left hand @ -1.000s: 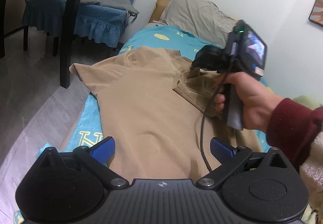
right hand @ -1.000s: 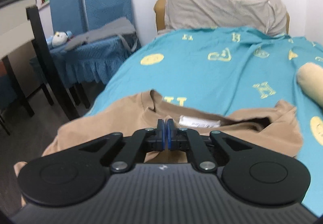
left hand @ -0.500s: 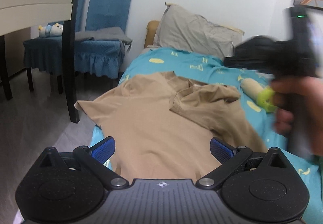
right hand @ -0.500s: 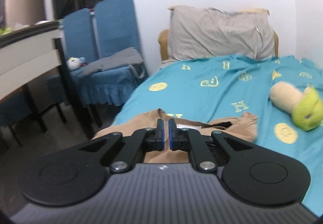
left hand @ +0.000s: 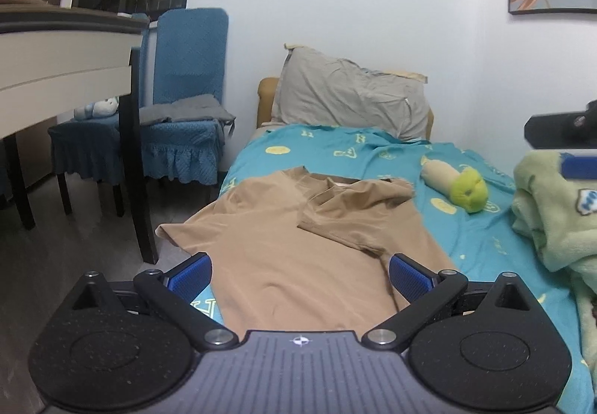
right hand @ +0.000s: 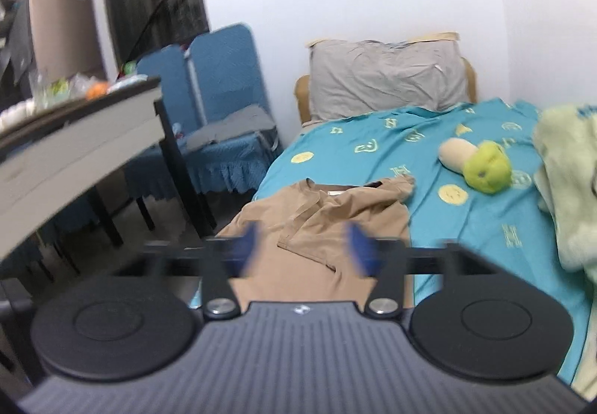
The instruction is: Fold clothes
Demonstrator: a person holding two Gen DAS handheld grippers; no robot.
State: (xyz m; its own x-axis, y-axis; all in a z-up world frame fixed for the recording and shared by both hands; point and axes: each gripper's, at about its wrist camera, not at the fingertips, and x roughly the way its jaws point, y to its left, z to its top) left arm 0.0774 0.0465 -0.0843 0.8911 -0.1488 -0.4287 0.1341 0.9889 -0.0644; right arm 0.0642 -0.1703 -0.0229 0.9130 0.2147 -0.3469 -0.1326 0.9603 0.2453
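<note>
Right gripper point(right hand: 302, 246), jaws opening on nothing after releasing the sleeve now folded across the tan T-shirt point(left hand: 317, 242) on the bed point(left hand: 485, 246), first fold done; left gripper point(left hand: 298, 276) spread, empty; only the right view shows the cluttered surface point(right hand: 82, 130).
</note>
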